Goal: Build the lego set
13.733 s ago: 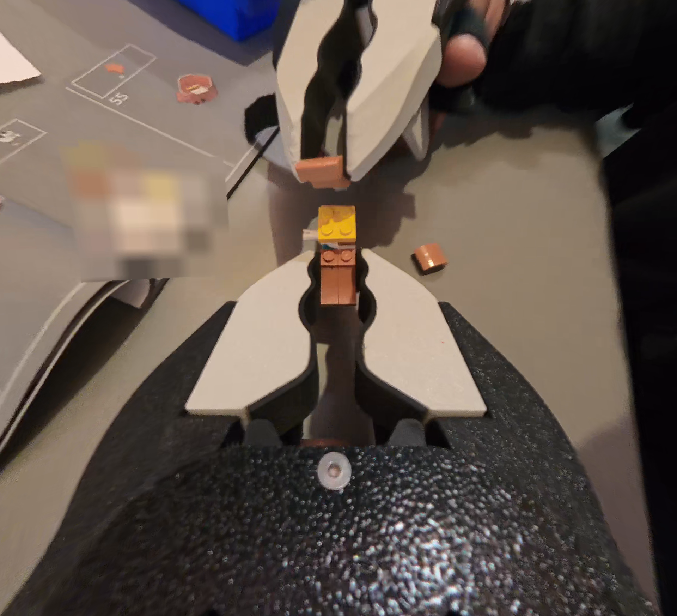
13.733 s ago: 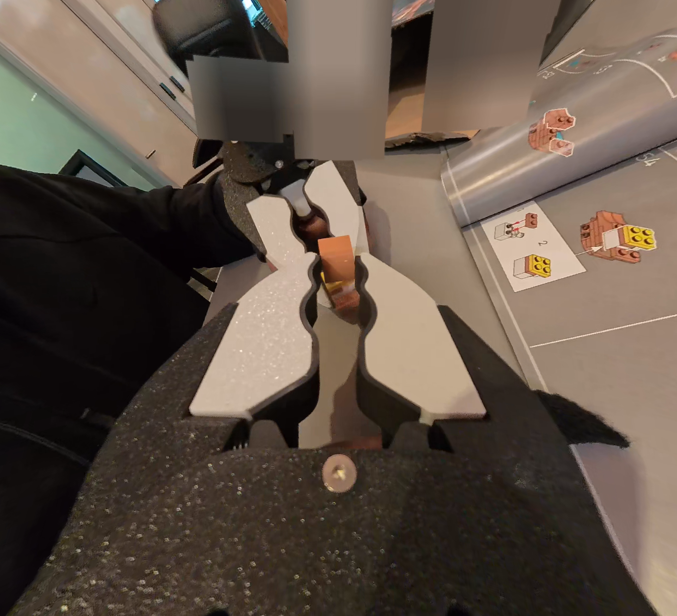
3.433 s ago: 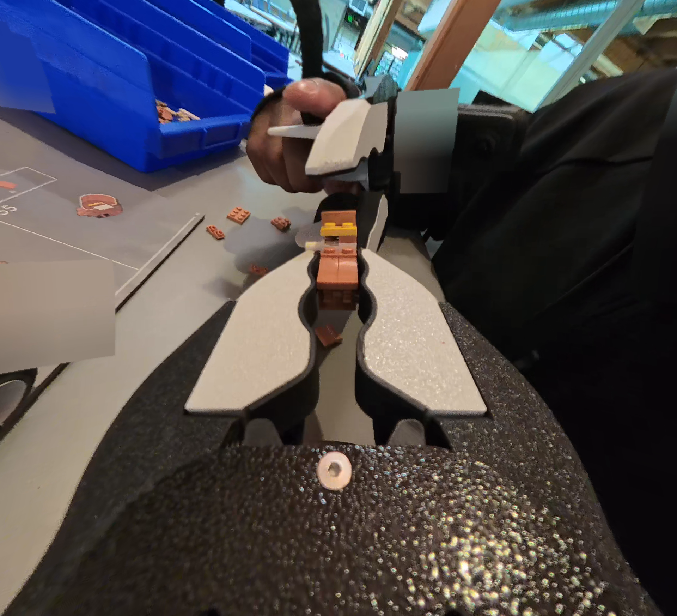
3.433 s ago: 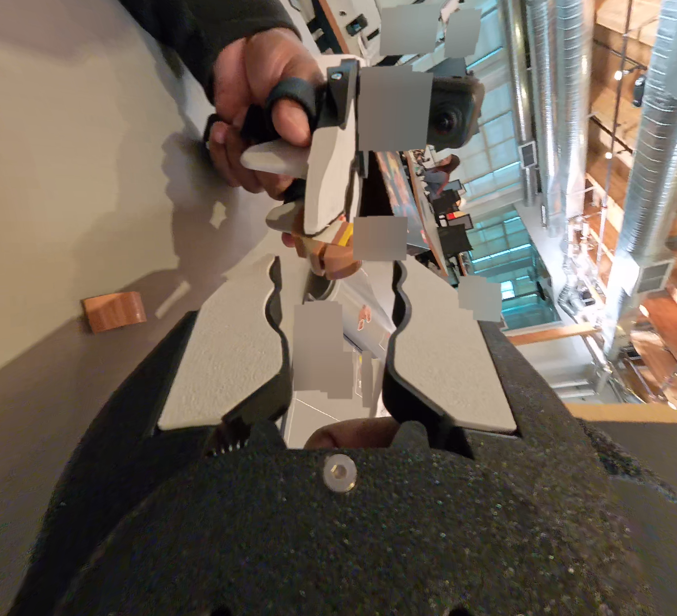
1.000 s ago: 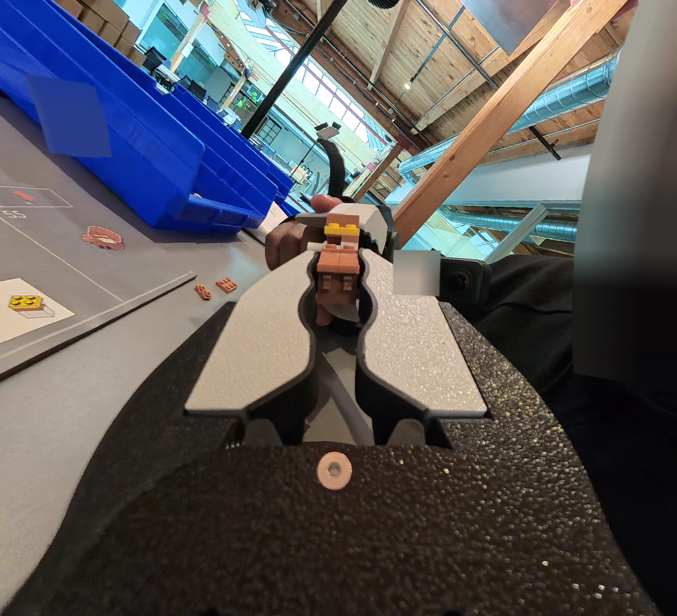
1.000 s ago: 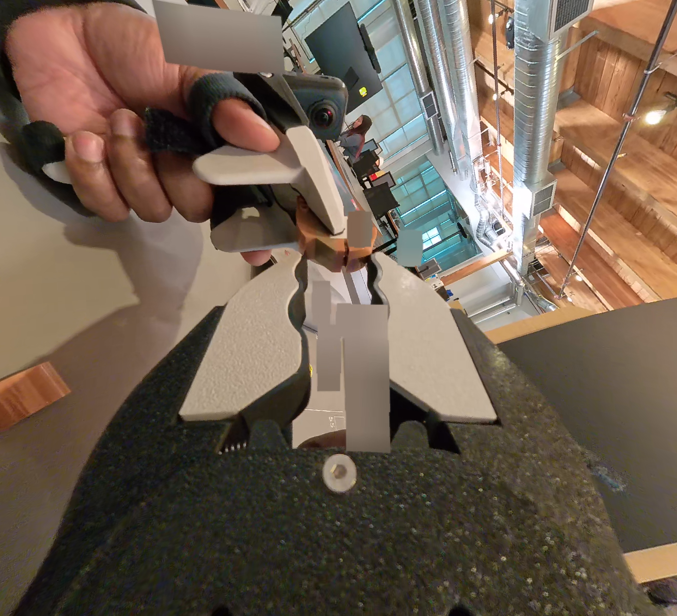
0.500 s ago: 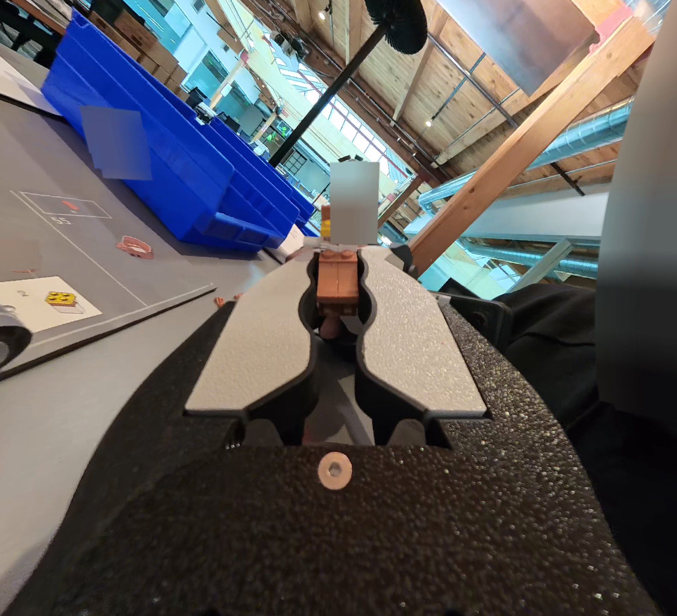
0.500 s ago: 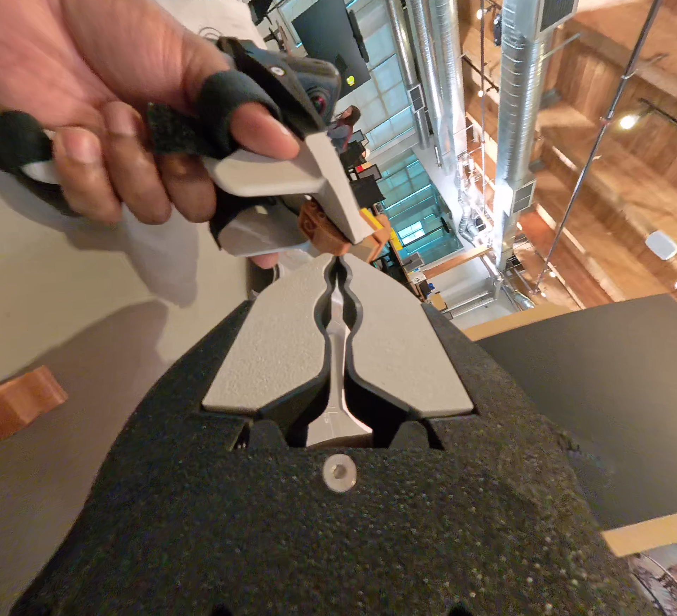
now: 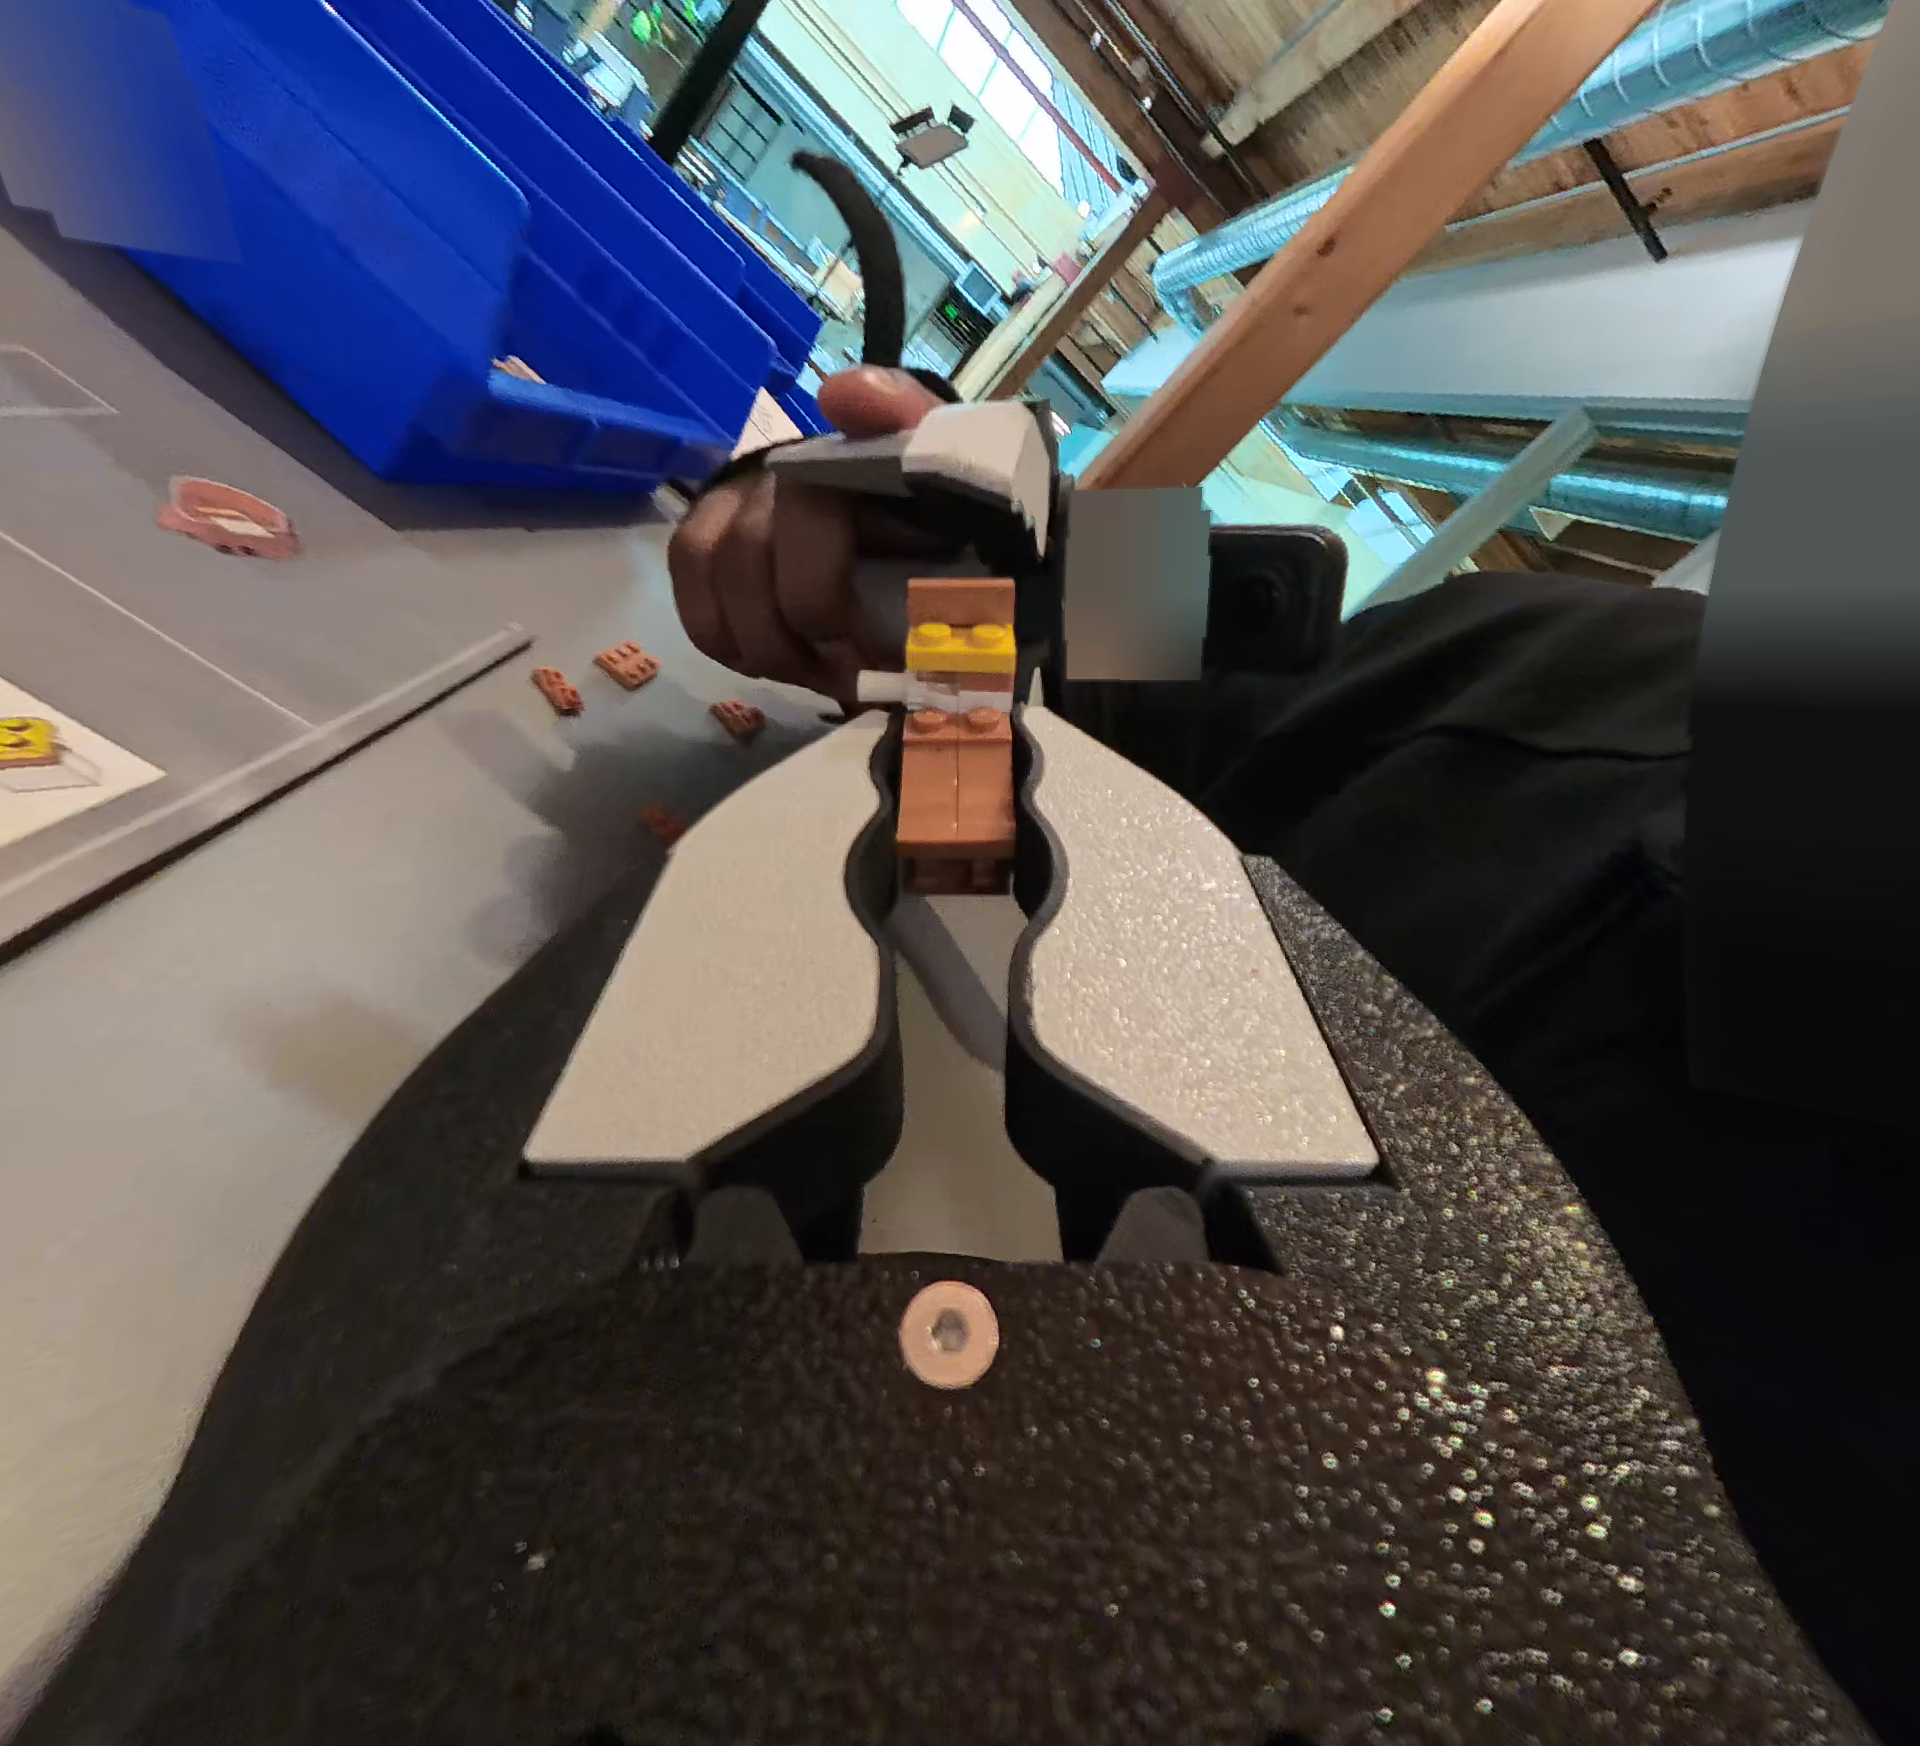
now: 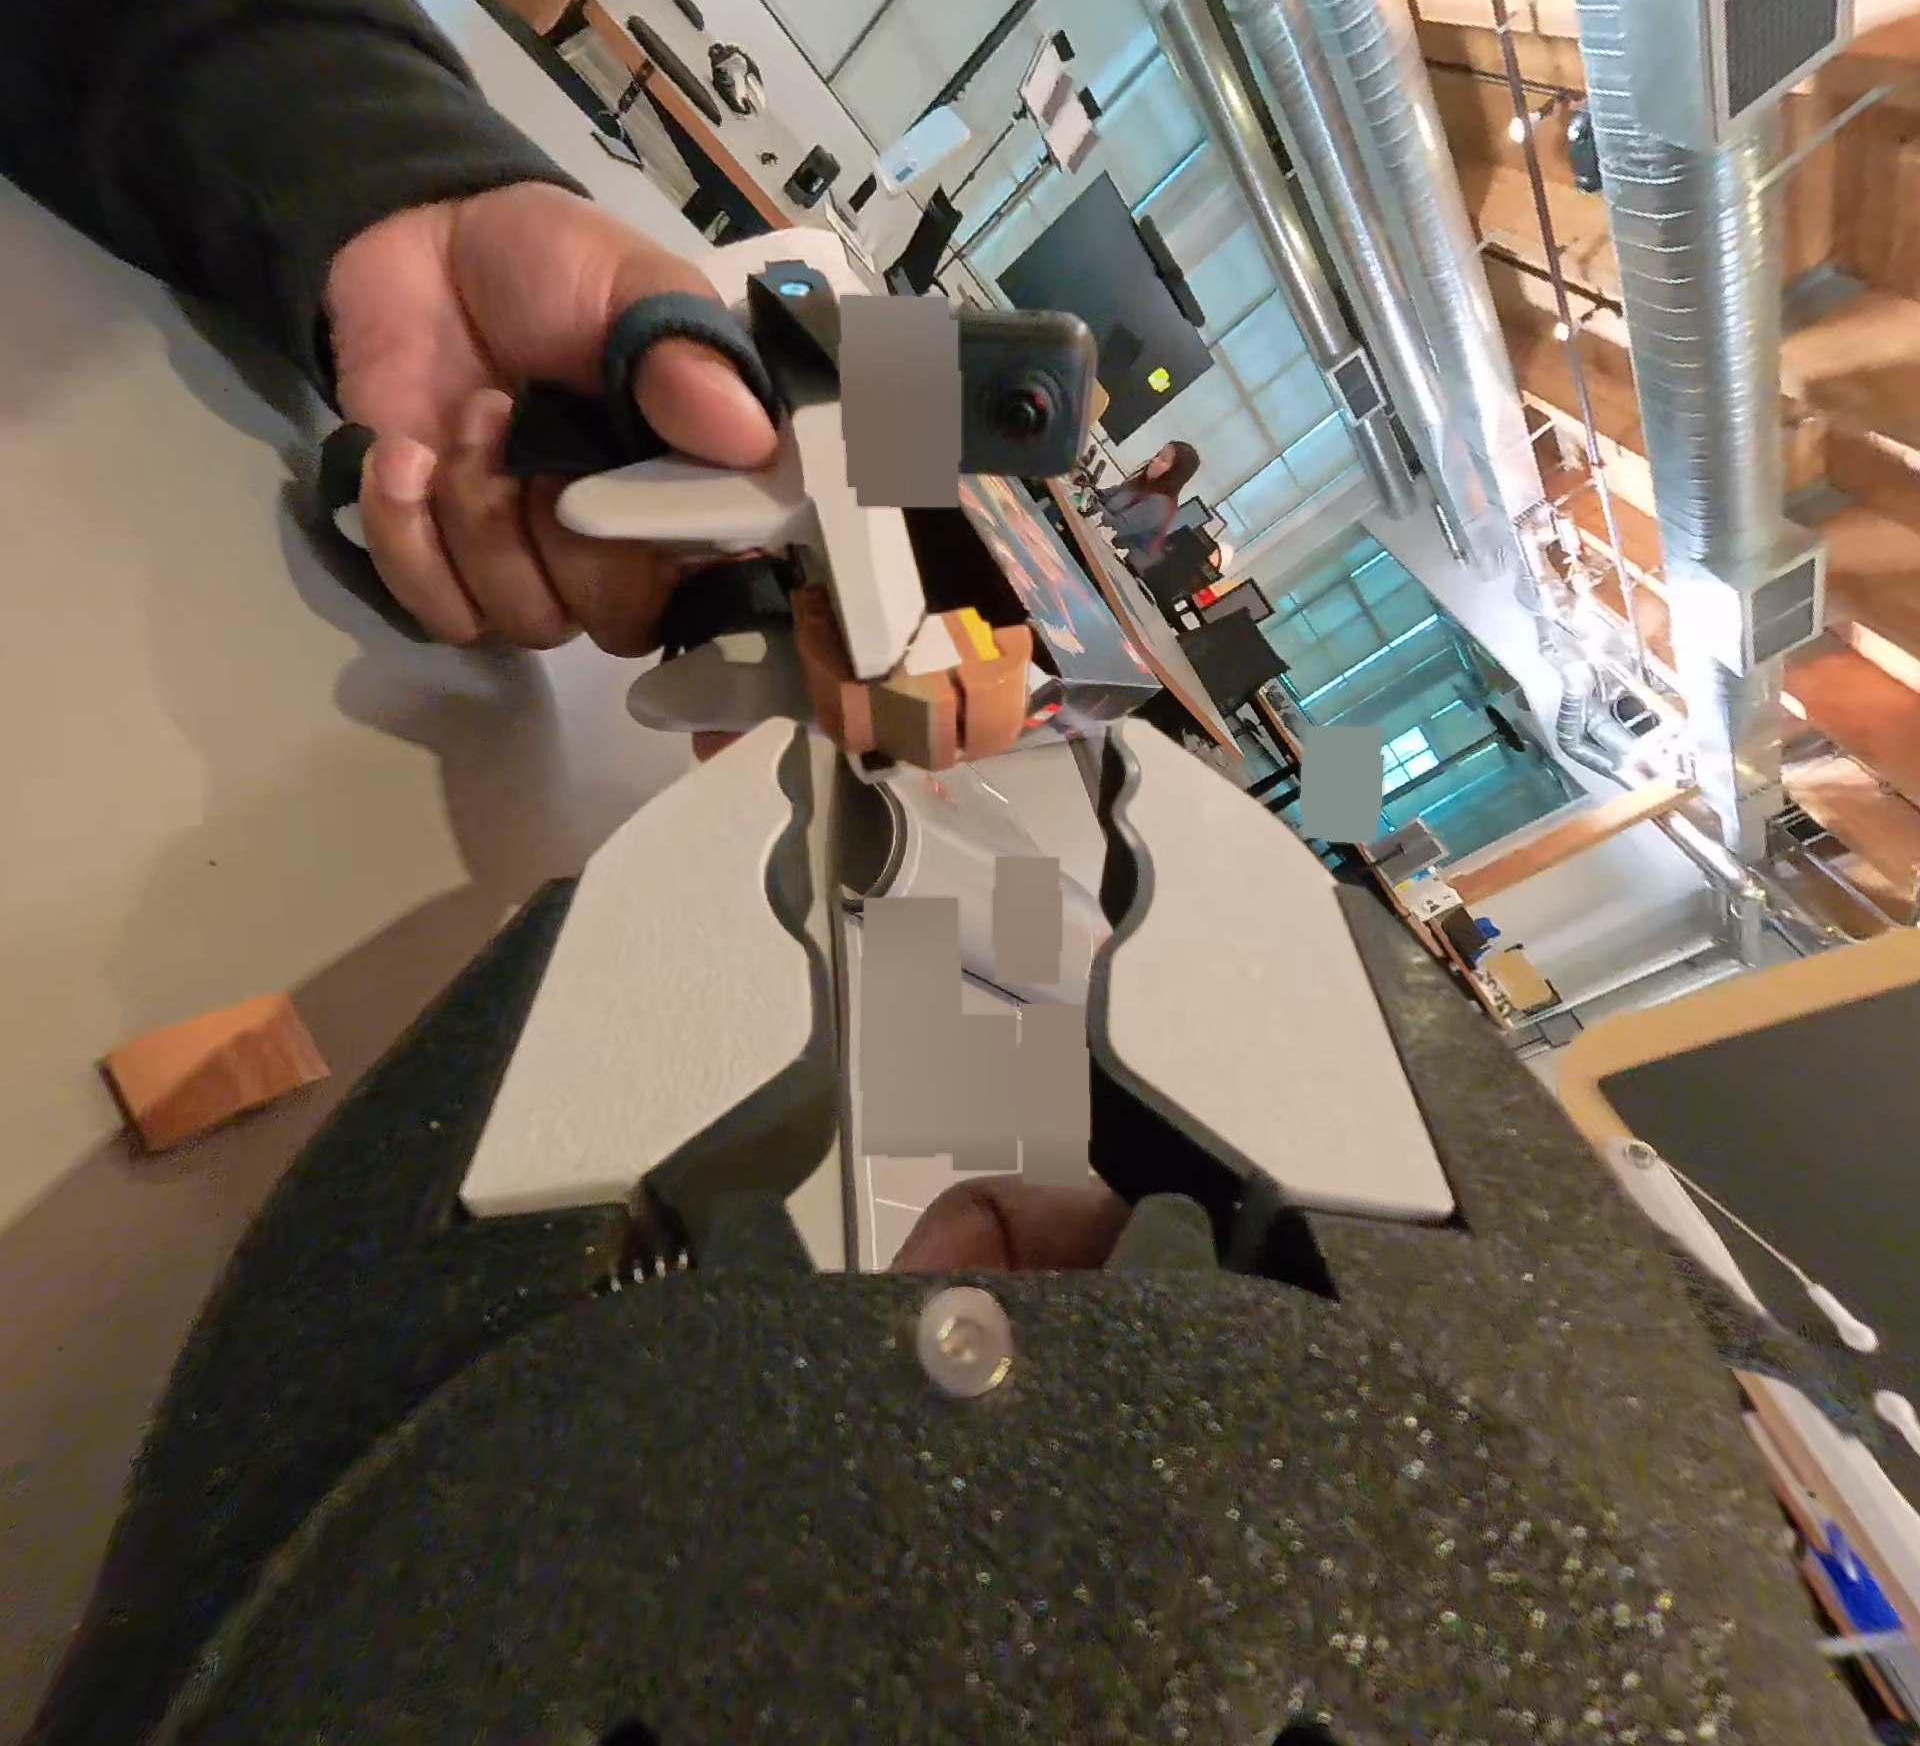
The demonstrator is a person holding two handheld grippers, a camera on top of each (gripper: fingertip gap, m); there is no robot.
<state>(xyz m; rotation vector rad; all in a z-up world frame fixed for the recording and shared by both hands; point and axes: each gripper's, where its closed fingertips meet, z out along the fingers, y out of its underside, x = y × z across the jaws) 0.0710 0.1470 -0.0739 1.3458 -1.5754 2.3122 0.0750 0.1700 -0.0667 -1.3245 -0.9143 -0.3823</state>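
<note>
Jaws of right gripper (image 10: 951,761) now stand wide and bare, after closing half a second ago, just short of brick assembly (image 9: 956,740). Left gripper (image 9: 956,797) keeps it pinched, lifted above bench (image 9: 312,917); loose brown brick (image 10: 213,1078) lies near its left edge.

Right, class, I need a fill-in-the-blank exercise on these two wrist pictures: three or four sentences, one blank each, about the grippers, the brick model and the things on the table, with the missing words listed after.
1. The left gripper is clamped on a small brick model that is mostly ____ in colour.
2. Near the model's top sits a single ____ brick.
3. The right gripper has its jaws ____, with nothing between them.
4. The storage bins at the back of the table are ____.

Missing words: brown; yellow; open; blue
</note>
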